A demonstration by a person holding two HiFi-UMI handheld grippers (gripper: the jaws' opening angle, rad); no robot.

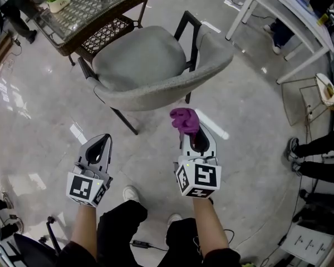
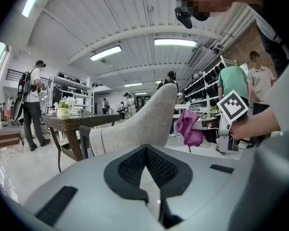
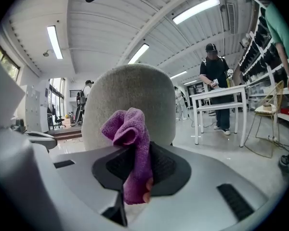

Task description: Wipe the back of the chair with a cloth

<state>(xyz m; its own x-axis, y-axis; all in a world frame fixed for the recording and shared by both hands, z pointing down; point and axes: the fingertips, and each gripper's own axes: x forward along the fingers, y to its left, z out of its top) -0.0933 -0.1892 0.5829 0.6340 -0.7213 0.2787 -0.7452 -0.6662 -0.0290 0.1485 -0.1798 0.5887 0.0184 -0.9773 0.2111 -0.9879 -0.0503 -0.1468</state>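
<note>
Found right gripper [image 3: 135, 153] clamped on crumpled purple terry cloth [image 3: 129, 129]: jaws closed onto its middle, bunched top standing above tips, tail hanging down btwn pads. Found left gripper [image 2: 145, 149] w/ jaws drawn together at tips, nothing held. Located grey upholstered tub chair on black metal legs [image 1: 150, 65] directly ahead of both grippers, seat facing away, curved back nearest. Placed cloth just short of chair back, near its middle per head view; contact not verifiable, thin strip of floor seemingly btwn them. In right gripper view, noted chair back filling bkgd right behind cloth. Noted left gripper lower in head view, well left of cloth, apart from chair. Recorded dark wicker table w/ glass top [image 1: 100, 7] beyond chair, small pot of pale flowers [image 1: 58, 0] on it. Logged white table [image 1: 292, 13] at upper right, glossy grey floor [image 1: 39, 127] throughout, other persons' shoes [image 1: 294, 149] at right edge.
</note>
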